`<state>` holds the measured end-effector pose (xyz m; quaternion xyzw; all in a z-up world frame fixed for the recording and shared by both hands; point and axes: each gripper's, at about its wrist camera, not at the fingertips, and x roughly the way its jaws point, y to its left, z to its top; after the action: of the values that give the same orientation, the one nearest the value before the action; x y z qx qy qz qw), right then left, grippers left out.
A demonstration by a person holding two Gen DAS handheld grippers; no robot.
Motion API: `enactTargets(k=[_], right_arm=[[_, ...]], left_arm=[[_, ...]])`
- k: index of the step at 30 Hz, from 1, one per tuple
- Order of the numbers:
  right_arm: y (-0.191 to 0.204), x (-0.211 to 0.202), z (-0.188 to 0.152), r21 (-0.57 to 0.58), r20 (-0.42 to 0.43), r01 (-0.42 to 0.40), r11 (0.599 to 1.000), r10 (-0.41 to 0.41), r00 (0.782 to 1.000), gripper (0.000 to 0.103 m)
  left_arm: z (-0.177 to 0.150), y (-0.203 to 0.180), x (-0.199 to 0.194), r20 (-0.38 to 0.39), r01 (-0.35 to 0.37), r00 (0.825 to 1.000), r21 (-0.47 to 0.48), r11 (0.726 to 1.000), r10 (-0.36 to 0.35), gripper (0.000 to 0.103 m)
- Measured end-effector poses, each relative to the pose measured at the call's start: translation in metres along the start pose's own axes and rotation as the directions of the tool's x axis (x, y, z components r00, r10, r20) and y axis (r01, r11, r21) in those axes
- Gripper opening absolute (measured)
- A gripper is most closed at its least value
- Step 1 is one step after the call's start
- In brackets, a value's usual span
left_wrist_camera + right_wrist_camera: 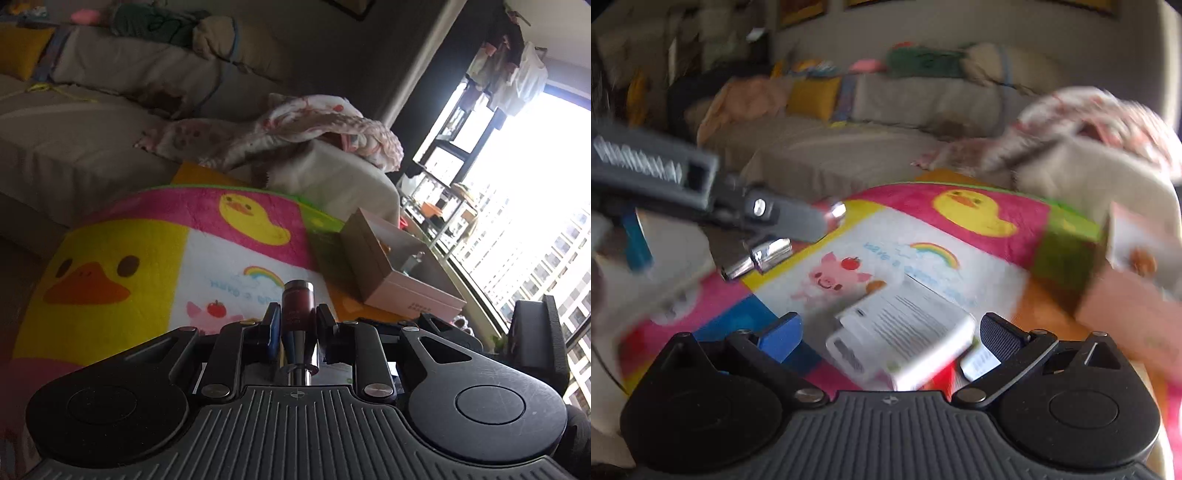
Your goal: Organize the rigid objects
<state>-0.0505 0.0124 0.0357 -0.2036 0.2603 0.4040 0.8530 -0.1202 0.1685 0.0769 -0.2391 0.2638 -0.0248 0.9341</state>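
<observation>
My left gripper [295, 319] is shut on a small dark red bottle [297, 301] with a silver cap, held above the duck-print mat [147, 251]. An open pink box [402, 266] stands to its right on the mat. In the right wrist view the left gripper [798, 218] shows at the upper left, with the bottle's silver end [764, 254] sticking out below it. My right gripper [890, 332] is open, with a white printed box [905, 332] lying on the mat between its fingers. The pink box [1126, 280] is at the right, blurred.
A grey sofa [74, 140] with cushions and a patterned blanket [295, 129] lies behind the mat. A bright window [535, 203] and shelves fill the right side. A green box side [1067, 258] sits by the pink box.
</observation>
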Motion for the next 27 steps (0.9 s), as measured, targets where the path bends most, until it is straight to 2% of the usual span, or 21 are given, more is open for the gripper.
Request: enactTargets(k=[2,5,6,7,9,10,12,16,17,18,19,21,24,27], right_arm=[[0.002,0.009,-0.001,-0.055,-0.023,0.019,0.998,-0.021,1.000,0.101],[-0.014,0.003,-0.001,-0.033,-0.024,0.020,0.999,-0.021,0.999,0.085],[-0.021,-0.003,-0.001,-0.016,-0.022,0.010,1.000,-0.010,1.000,0.067],[-0.026,-0.010,-0.002,-0.014,-0.024,0.004,1.000,-0.004,1.000,0.060],[-0.038,-0.024,-0.005,-0.013,-0.034,0.011,1.000,-0.011,0.999,0.031],[-0.044,-0.030,-0.009,-0.022,-0.041,0.033,0.999,-0.034,0.999,0.029],[-0.054,-0.035,-0.019,-0.045,-0.068,0.110,0.993,-0.113,0.991,0.029],[-0.083,-0.043,-0.036,-0.018,-0.123,0.274,0.962,-0.274,0.954,0.030],[-0.089,-0.047,-0.038,0.001,-0.127,0.294,0.956,-0.292,0.948,0.032],[-0.094,-0.051,-0.039,0.030,-0.126,0.291,0.956,-0.285,0.950,0.040],[-0.099,-0.055,-0.039,0.072,-0.122,0.270,0.960,-0.260,0.958,0.056],[-0.102,-0.061,-0.036,0.137,-0.090,0.217,0.966,-0.206,0.974,0.075],[-0.098,-0.054,-0.028,0.117,-0.047,0.170,0.978,-0.166,0.985,0.079],[-0.096,-0.032,-0.019,0.090,-0.058,0.138,0.986,-0.133,0.989,0.088]], left_arm=[[-0.003,0.005,0.000,-0.003,-0.004,1.000,0.001,1.000,0.004,0.024],[-0.007,0.011,0.002,-0.014,0.010,1.000,-0.014,1.000,-0.010,0.024],[-0.009,0.012,0.005,-0.018,0.016,1.000,-0.018,1.000,-0.016,0.024],[-0.011,0.012,0.008,-0.024,0.024,0.999,-0.025,0.999,-0.025,0.024],[-0.017,0.010,0.015,-0.047,0.050,0.998,-0.037,0.998,-0.051,0.024],[-0.021,0.008,0.021,-0.067,0.066,0.995,-0.035,0.997,-0.068,0.024],[-0.031,0.002,0.033,-0.115,0.092,0.989,-0.024,0.995,-0.094,0.024],[-0.047,-0.012,0.055,-0.185,0.123,0.975,0.002,0.992,-0.120,0.024],[-0.049,-0.016,0.059,-0.195,0.126,0.973,0.012,0.992,-0.121,0.024],[-0.050,-0.019,0.062,-0.202,0.126,0.972,0.024,0.992,-0.118,0.024],[-0.051,-0.022,0.063,-0.207,0.123,0.972,0.038,0.992,-0.112,0.024],[-0.053,-0.028,0.066,-0.217,0.120,0.971,0.061,0.991,-0.104,0.024],[-0.055,-0.032,0.067,-0.237,0.127,0.966,0.082,0.989,-0.104,0.024],[-0.060,-0.036,0.066,-0.255,0.118,0.963,0.123,0.985,-0.083,0.024]])
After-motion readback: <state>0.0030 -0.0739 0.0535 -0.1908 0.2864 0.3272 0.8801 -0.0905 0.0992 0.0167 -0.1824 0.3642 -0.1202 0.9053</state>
